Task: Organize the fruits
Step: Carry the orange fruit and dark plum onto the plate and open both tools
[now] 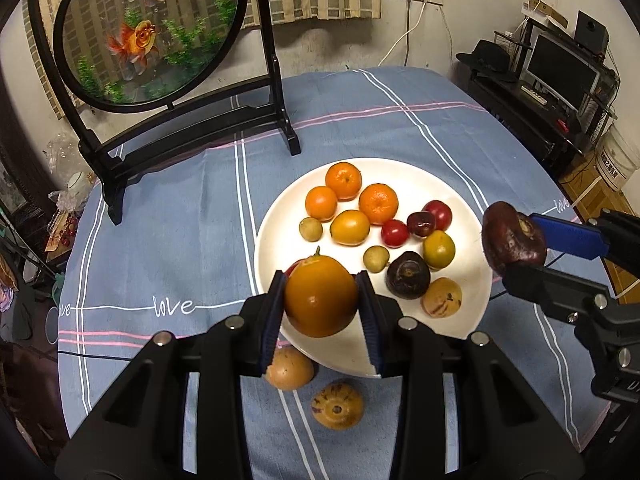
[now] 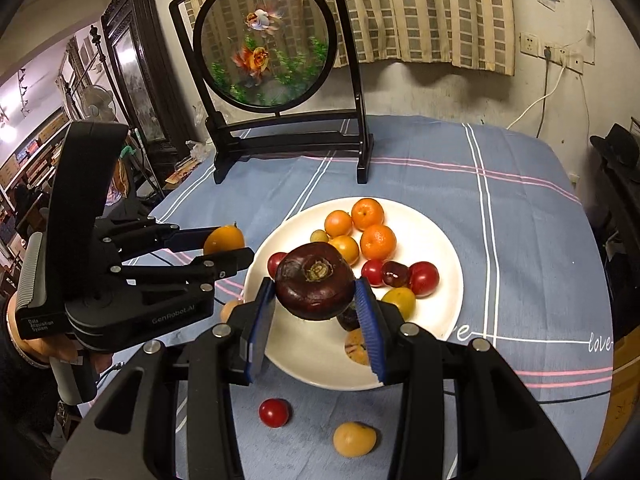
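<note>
On the blue checked tablecloth, a round white ceramic plate is sitting near the middle of the table, and it is holding most of the fruit. Three orange mandarins are lying together at its far side, with a smooth yellow-orange fruit just in front of them. Two small pale green fruits are lying apart from each other nearby. Red cherry tomatoes are clustering on the right side around a dark red cherry, with a yellow-green tomato just beside them. Nearer the front rim, a dark purple round fruit is touching a speckled tan fruit.

Off the plate, two more tan speckled fruits are lying on the cloth by the near rim, and a loose red tomato is lying there too.

The left gripper is clamping a large glossy orange fruit between its blue-padded fingers, holding it in the air over the plate's near-left edge. The right gripper is squeezing a dark maroon water-chestnut-like fruit, also raised above the plate's front portion.

Behind the plate, a round goldfish picture screen in a black wooden stand is standing upright.
</note>
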{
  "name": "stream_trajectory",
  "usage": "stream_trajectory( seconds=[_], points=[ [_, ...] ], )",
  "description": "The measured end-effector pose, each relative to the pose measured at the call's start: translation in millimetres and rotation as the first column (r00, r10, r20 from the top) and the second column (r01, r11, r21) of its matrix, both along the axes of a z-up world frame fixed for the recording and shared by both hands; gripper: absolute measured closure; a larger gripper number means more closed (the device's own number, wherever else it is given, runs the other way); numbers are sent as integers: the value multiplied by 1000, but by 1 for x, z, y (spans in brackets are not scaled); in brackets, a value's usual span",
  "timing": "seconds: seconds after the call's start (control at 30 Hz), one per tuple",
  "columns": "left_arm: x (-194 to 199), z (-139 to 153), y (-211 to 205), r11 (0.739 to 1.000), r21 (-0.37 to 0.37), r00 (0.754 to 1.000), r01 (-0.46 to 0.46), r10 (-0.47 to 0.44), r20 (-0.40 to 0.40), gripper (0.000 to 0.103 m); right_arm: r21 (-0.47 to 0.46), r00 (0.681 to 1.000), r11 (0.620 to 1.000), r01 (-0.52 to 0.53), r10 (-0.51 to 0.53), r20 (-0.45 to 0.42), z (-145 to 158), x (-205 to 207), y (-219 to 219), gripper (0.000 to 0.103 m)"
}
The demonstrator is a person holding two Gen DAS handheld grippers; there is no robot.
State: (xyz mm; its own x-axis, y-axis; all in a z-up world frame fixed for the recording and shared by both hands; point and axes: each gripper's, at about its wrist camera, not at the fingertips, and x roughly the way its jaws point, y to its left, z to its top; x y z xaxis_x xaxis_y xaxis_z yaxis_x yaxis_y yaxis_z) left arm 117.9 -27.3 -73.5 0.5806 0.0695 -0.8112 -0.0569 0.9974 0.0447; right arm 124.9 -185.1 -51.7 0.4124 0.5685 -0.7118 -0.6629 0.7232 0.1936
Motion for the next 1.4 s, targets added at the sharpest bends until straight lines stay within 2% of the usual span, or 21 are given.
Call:
stream_trajectory(
  seconds=[0.27,0.5,0.7,0.9,1.2,1.4],
  points=[
    [10,-3,29,998,-15,998,-59,59,2,67,-4,1000,1000,29,-29,-4,-4,18,-7,61],
    [15,-5,25,999,-21,999,-36,36,5,67,-4,1000,1000,25,-25,-18,-10,27,-2,61],
    [13,-2,44,997,-24,997,-69,69,26,67,-6,999,999,48,-48,-12,-11,34,-13,61],
    [12,-6,42,997,-33,998,-67,68,15,67,2,999,999,48,-48,-21,-14,33,-13,61],
    [1,4,67,989,-49,989,-143,145,40,67,-5,995,995,97,-97,-27,-14,32,-38,62],
    [1,-2,43,995,-44,996,-88,89,20,67,-5,996,997,80,-80,-42,-19,25,-33,62]
  ],
)
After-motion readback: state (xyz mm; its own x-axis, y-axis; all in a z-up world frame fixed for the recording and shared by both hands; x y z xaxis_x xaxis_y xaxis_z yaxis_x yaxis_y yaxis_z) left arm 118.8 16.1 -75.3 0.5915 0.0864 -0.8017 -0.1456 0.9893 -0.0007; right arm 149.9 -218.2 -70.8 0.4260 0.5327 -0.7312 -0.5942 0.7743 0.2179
